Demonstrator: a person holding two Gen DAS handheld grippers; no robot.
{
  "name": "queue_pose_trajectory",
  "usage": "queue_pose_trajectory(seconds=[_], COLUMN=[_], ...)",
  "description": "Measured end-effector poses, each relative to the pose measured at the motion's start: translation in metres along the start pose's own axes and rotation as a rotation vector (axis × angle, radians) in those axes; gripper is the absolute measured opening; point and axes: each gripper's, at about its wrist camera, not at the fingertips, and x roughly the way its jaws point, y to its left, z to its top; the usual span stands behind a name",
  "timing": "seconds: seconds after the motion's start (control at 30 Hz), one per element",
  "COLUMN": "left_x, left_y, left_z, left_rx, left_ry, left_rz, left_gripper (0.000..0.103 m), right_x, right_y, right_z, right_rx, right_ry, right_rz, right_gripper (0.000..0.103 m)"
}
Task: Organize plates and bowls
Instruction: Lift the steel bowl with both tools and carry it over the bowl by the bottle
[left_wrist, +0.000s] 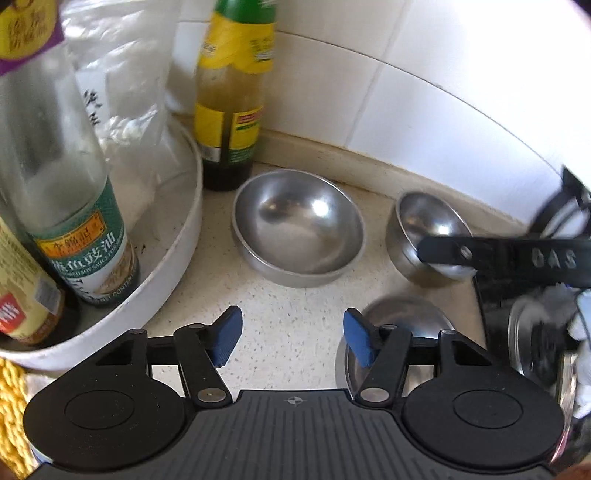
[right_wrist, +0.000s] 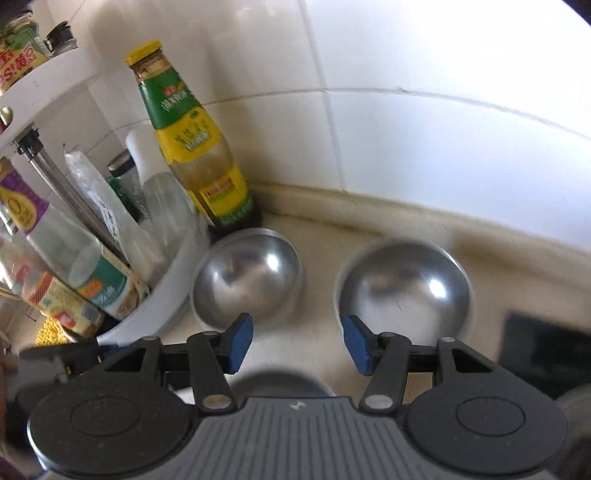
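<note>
Steel plate (left_wrist: 402, 325) clear only in left view; both jaws open, left gripper (left_wrist: 293, 338), right gripper (right_wrist: 298, 343).

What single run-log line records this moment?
left gripper: open, empty | right gripper: open, empty | bowls: apart on counter

A speckled cream desk (left_wrist: 295, 295) meets a white tiled wall (left_wrist: 406, 92); a round white rack (left_wrist: 184, 236) holds a soy sauce bottle (left_wrist: 74, 221) and a clear plastic bag (left_wrist: 122, 92); a yellow-labelled bottle (left_wrist: 232, 103) stands just beside it.
</note>
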Motion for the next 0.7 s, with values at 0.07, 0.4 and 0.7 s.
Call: queue_pose_trajectory(seconds=[0.07, 0.4, 0.7], left_x=[0.005, 0.037, 0.065], left_y=[0.001, 0.003, 0.006], left_z=[0.006, 0.031, 0.026], left_rx=[-0.049, -0.211, -0.201], left_ry=[-0.01, -0.038, -0.002], left_rz=[0.011, 0.088, 0.135], left_gripper=[0.071, 0.08, 0.045], right_x=[0.019, 0.098, 0.115], right_y=[0.001, -0.008, 0.0], right_z=[0.015, 0.047, 0.043], right_rx=[-0.019, -0.04, -0.099], right_ry=[0.022, 0.146, 0.181], right_rz=[0.02, 0.116, 0.06], right_gripper=[0.069, 0.068, 0.048])
